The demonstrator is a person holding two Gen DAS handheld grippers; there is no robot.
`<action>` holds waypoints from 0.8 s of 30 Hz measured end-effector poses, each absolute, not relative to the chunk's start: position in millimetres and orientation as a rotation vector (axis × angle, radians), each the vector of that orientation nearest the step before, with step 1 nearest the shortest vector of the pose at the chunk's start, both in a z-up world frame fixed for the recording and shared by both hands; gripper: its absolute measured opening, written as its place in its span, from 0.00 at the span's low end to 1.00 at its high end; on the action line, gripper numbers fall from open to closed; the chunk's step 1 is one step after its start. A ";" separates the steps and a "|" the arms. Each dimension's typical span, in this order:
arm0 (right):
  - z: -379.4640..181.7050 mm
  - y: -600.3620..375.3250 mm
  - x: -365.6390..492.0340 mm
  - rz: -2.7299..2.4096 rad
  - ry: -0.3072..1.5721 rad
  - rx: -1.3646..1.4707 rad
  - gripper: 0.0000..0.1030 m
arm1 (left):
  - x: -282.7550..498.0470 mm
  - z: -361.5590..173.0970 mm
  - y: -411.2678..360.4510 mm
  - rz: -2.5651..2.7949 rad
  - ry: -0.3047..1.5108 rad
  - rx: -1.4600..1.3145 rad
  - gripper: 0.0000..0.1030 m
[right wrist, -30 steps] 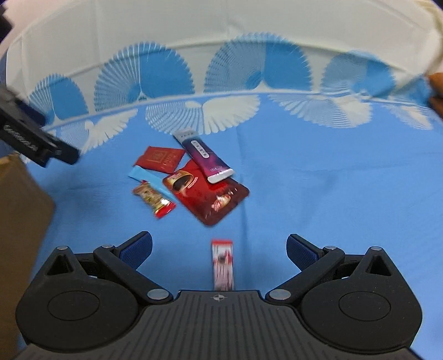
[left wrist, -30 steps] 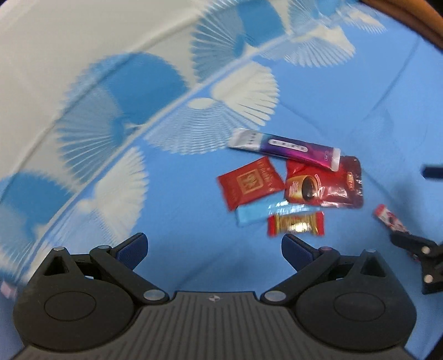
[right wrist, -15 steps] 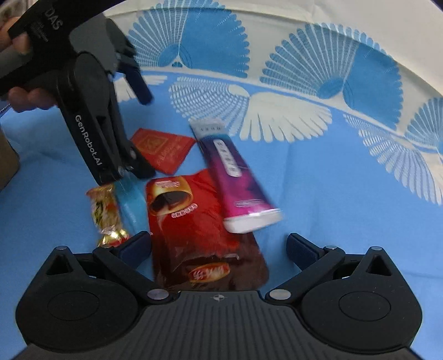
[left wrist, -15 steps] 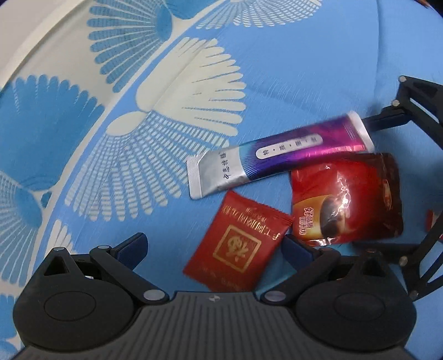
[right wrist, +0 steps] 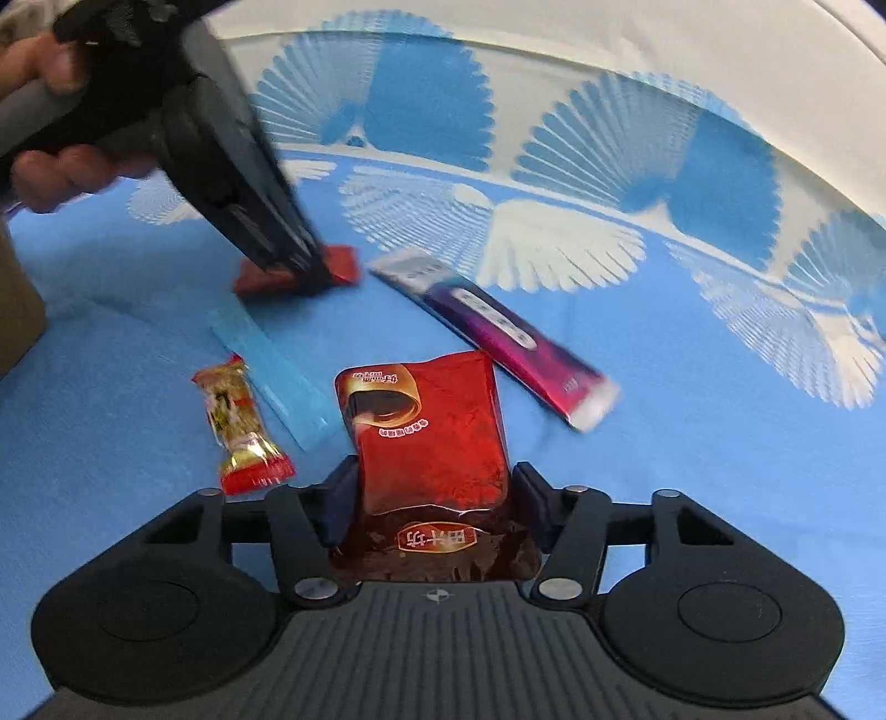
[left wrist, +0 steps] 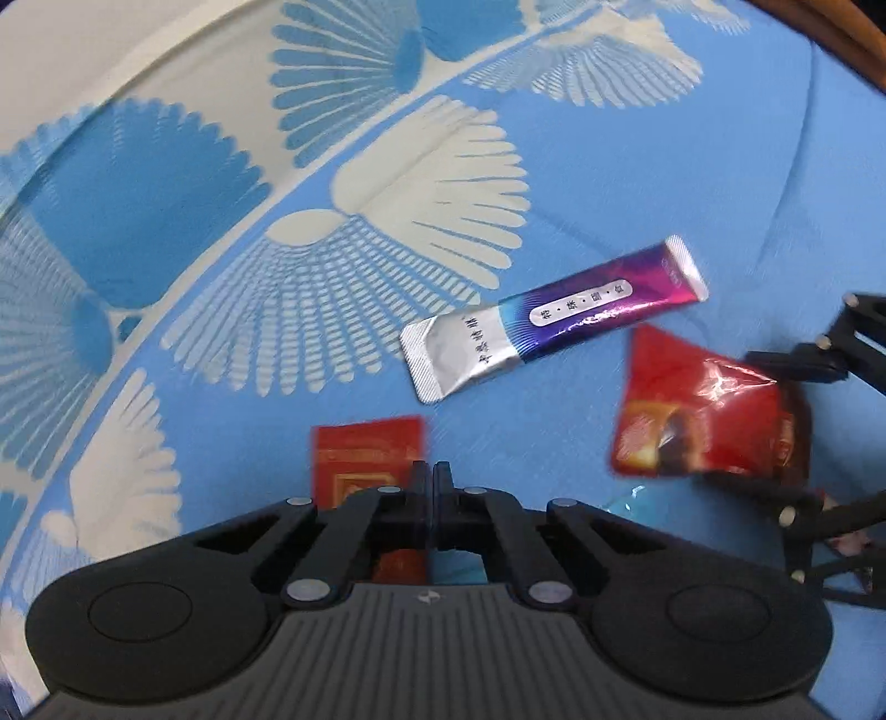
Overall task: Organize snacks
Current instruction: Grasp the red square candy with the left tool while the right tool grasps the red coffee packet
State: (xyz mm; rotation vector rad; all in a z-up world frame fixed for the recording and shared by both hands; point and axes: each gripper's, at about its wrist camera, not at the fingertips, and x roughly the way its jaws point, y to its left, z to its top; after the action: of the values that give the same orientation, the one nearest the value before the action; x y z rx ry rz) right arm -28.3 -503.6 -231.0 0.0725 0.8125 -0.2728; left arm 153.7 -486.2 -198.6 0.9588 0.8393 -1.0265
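Note:
My left gripper [left wrist: 430, 482] is shut on the flat red square packet [left wrist: 362, 459], also seen in the right wrist view [right wrist: 338, 263] under the left gripper [right wrist: 318, 271]. My right gripper [right wrist: 434, 487] is shut on the glossy red coffee pouch [right wrist: 426, 426], which is tilted up off the cloth; it also shows in the left wrist view [left wrist: 703, 421]. A purple and silver stick pack [left wrist: 548, 318] [right wrist: 498, 327] lies loose on the cloth. A light blue stick [right wrist: 271, 376] and a red and gold candy [right wrist: 238, 426] lie left of the pouch.
The blue tablecloth [right wrist: 692, 443] with white and blue fan patterns covers the table. A brown cardboard box [right wrist: 16, 310] stands at the far left. A person's hand [right wrist: 50, 166] holds the left gripper. A wooden edge [left wrist: 830, 27] shows at the top right.
Both grippers have closed: the left on the red square packet, the right on the red coffee pouch, which has lifted at its far end. The purple stick pack no longer overlaps the pouch.

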 end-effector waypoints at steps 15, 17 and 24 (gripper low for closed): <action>-114.4 -432.2 -125.6 -0.511 0.602 0.287 0.56 | 105.5 -32.4 -341.0 -1.052 0.792 0.567 0.00; -96.5 -414.8 -136.9 -0.507 0.569 0.305 0.56 | 93.7 -21.6 -325.7 -1.049 0.780 0.572 0.00; -93.2 -402.1 -145.5 -0.501 0.595 0.315 0.57 | 112.8 -47.4 -345.3 -0.911 0.830 0.584 0.87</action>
State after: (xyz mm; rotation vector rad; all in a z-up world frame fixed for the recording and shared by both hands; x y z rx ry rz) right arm -145.5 -402.1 -93.2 0.3147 0.5950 -0.5014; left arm 112.8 -345.3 -47.4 0.5838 0.8295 -0.9115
